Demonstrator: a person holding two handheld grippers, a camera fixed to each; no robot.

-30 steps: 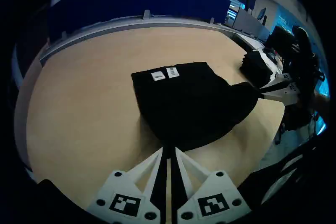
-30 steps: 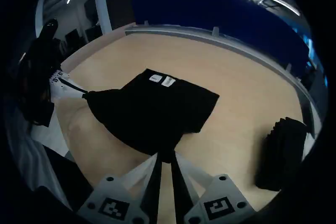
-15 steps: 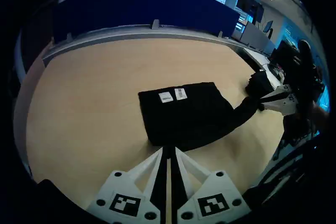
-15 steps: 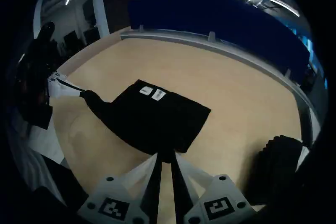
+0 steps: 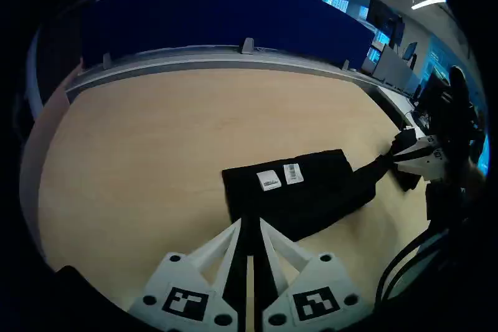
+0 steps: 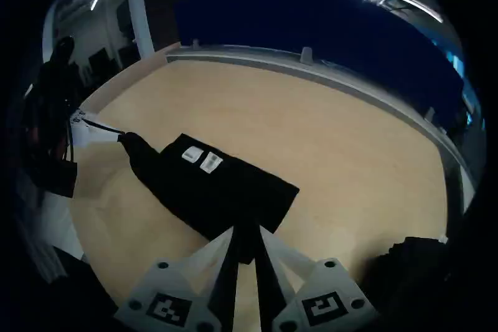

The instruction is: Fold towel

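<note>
A wooden table (image 5: 143, 145) carries a black towel (image 5: 311, 198), folded and lying flat, stretched between the two grippers. The left gripper (image 5: 251, 235) is nearly closed, pinching one towel corner. The right gripper (image 6: 246, 238) clamps another corner the same way. Two white labels (image 5: 269, 180) lie on top of the towel.

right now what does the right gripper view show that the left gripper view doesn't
Right gripper view: the left hand-held gripper from outside, pinching a corner of the black towel, plus a white column. Left gripper view: the right hand-held gripper from outside on another corner, plus desk monitors. Both: the towel on the wooden table, its two white labels, the blue partition.
</note>
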